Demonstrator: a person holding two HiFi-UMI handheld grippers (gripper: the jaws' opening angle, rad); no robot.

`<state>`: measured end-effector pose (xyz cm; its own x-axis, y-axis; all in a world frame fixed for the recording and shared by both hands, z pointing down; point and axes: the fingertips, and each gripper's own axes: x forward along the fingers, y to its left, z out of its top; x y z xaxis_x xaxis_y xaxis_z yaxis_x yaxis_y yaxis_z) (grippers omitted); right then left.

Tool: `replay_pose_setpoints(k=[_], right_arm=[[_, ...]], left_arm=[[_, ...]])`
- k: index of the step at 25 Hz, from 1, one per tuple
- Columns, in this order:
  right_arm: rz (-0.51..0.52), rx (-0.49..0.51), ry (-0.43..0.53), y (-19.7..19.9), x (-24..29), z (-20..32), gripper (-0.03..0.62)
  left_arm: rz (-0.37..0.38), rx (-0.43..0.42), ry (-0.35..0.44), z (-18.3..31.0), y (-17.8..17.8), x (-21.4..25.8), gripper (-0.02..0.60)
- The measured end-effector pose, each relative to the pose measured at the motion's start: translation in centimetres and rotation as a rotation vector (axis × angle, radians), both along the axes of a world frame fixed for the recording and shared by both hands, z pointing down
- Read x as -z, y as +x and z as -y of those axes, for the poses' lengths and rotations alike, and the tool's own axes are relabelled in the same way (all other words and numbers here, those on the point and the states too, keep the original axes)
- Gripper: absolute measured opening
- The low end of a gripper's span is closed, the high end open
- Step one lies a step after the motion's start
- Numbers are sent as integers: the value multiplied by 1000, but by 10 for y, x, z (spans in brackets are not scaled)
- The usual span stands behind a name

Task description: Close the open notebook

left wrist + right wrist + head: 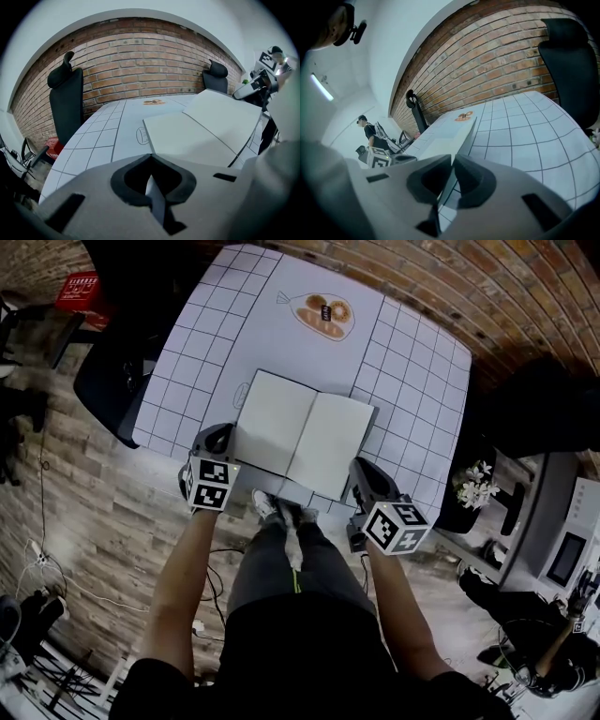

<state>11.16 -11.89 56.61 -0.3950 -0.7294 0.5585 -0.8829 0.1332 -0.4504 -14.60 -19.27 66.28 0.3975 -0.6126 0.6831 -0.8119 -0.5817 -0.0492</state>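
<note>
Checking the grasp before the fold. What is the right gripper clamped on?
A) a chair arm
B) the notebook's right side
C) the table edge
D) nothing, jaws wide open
B: in the right gripper view, the right gripper pinches the thin edge of the notebook, whose right side is tilted up off the table.
</note>
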Motion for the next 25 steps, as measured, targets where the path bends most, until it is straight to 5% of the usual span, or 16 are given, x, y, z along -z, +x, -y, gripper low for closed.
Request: replay_pose_setpoints(k=[25], right_arm=[[-82,177,141,-71,59,27,51]], left_arm=[[-16,-41,26,-3,5,2,23]])
